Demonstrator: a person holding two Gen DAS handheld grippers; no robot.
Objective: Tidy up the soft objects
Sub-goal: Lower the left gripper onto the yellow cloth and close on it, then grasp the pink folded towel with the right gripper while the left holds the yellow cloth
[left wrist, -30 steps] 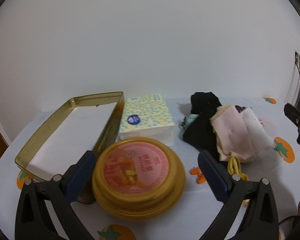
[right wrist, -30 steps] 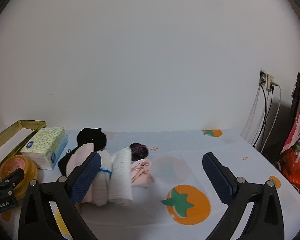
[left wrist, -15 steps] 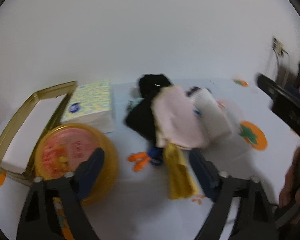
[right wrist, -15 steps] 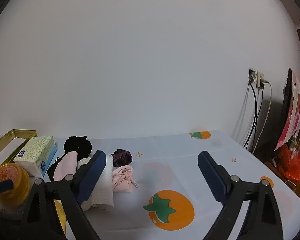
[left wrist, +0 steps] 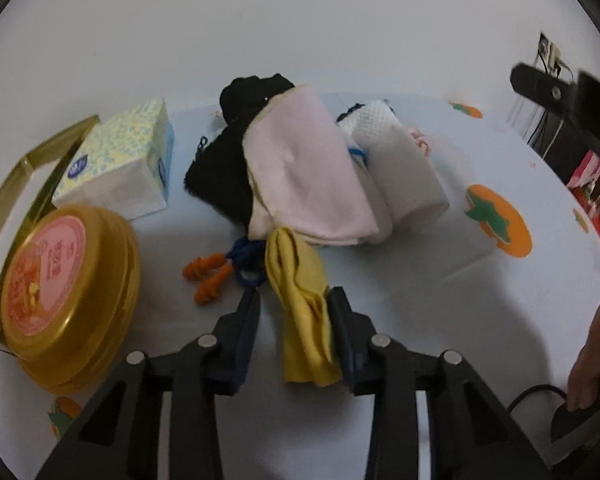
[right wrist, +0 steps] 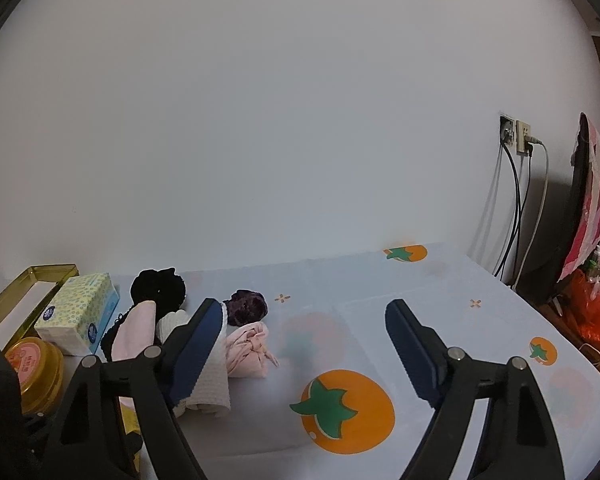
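A pile of soft things lies on the table: a pink folded cloth (left wrist: 308, 176), a white waffle cloth (left wrist: 400, 168), black fabric (left wrist: 228, 168) and a yellow cloth (left wrist: 304, 320). My left gripper (left wrist: 294, 300) has its jaws narrowed around the yellow cloth, the right pad against it, a small gap at the left. My right gripper (right wrist: 300, 328) is open and empty above the table, right of the pile. In the right wrist view a purple scrunchie (right wrist: 246, 306) and a pink knotted cloth (right wrist: 248, 350) lie beside the white cloth (right wrist: 210, 388).
A round gold tin with a pink lid (left wrist: 60, 296), a tissue pack (left wrist: 120, 164) and an open gold tray (left wrist: 28, 164) stand at the left. Orange earplugs on a blue cord (left wrist: 210, 274) lie by the yellow cloth. Wall cables (right wrist: 516, 208) hang at right.
My left gripper swung right from the gold tin to the pile and its jaws narrowed around the yellow cloth. My right gripper rose a little and stayed open.
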